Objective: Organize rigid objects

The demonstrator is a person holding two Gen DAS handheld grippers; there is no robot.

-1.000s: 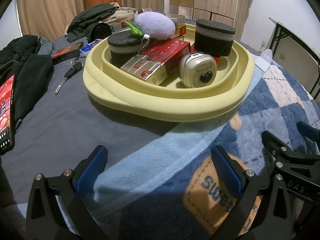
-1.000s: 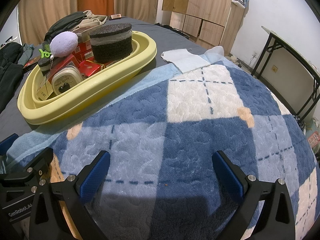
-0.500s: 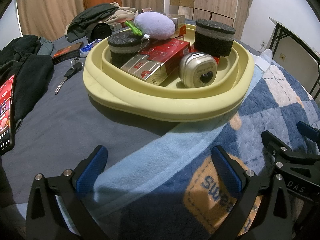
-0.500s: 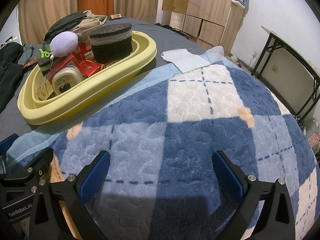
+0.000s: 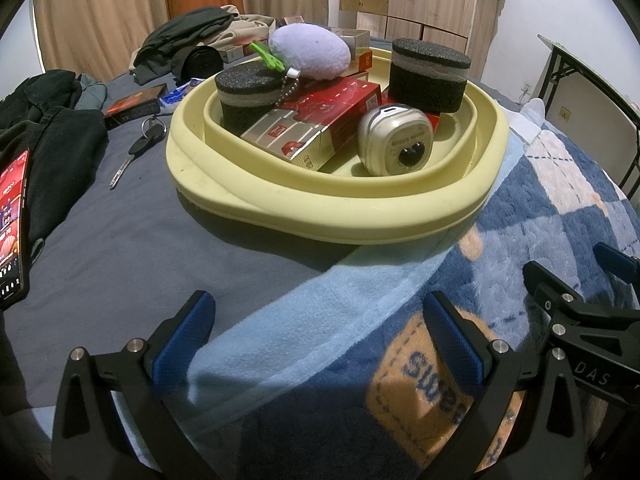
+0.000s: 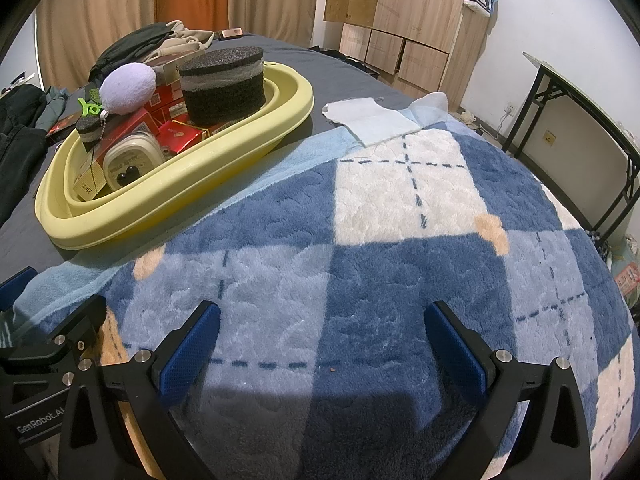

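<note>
A pale yellow basin (image 5: 340, 216) (image 6: 168, 200) sits on the bed. It holds two black foam pucks (image 5: 430, 74) (image 5: 250, 98), red boxes (image 5: 316, 124), a lilac plush keychain (image 5: 310, 54) and a small silver speaker (image 5: 396, 140). In the right wrist view the same items show: a large foam puck (image 6: 222, 84), the plush (image 6: 128, 86), the speaker (image 6: 134, 162). My left gripper (image 5: 318, 332) is open and empty, low over the blanket edge in front of the basin. The right gripper (image 6: 322, 340) is open and empty over the blue checked blanket (image 6: 400, 240).
A key (image 5: 138, 148), a dark red box (image 5: 136, 106), a lit phone (image 5: 12, 224) and dark clothes (image 5: 48, 120) lie left of the basin on the grey sheet. A pale cloth (image 6: 372, 120) lies beyond the blanket. Wooden wardrobe and a folding table (image 6: 580, 104) stand at the right.
</note>
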